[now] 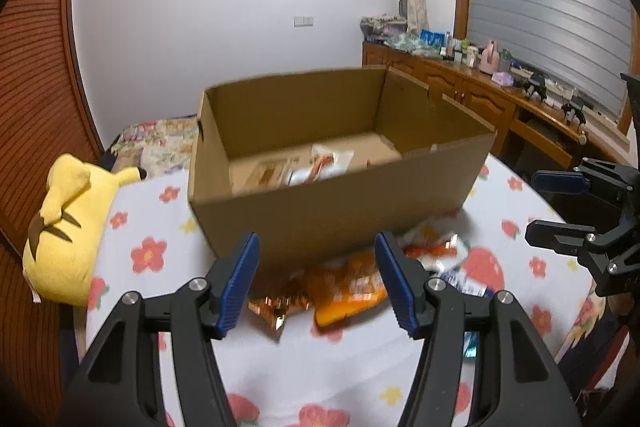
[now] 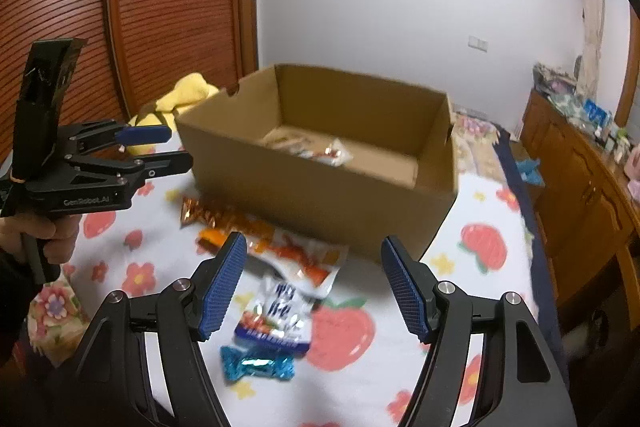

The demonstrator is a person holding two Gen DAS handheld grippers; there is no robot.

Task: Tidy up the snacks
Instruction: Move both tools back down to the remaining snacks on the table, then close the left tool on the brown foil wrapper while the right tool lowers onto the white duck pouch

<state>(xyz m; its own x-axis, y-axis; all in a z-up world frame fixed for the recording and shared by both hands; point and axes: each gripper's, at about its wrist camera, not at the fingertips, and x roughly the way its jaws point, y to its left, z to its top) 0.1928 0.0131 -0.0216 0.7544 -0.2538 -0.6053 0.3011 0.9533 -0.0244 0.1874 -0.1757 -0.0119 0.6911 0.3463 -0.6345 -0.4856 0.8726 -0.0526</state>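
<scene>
A: Any readable writing? 
B: One item: "GenRobot_AI" printed on the body of the left gripper [image 2: 160,147], seen from the right wrist view. Packet print is blurred; cannot read it.

A: Jaw state? 
B: Left gripper jaws wide apart, nothing between them. Right gripper [image 2: 312,283] the same: wide, empty, over the packets.

A: Snack count outside the box? 
B: Five on the bedsheet [image 2: 472,291], just in front of the cardboard box [image 2: 320,203]: copper foil packet [image 2: 200,213], orange packet [image 2: 236,233], white-and-orange packet [image 2: 308,263], blue-and-white packet [image 2: 276,315], one blue foil candy [image 2: 258,367]. The first three overlap, and the white-and-orange packet lies touching the blue-and-white one.

A: Inside the box? 
B: A few packets [image 1: 304,167] on the floor of the box, blurred; exact count cannot be told.

A: Surroundings? 
B: One yellow plush toy [image 1: 64,227] left of the box, on the sheet. Wooden sideboard [image 1: 480,95] along the far right, crowded with small bottles. Slatted wooden doors [image 2: 160,7] behind. The box's front wall hides part of its contents.
</scene>
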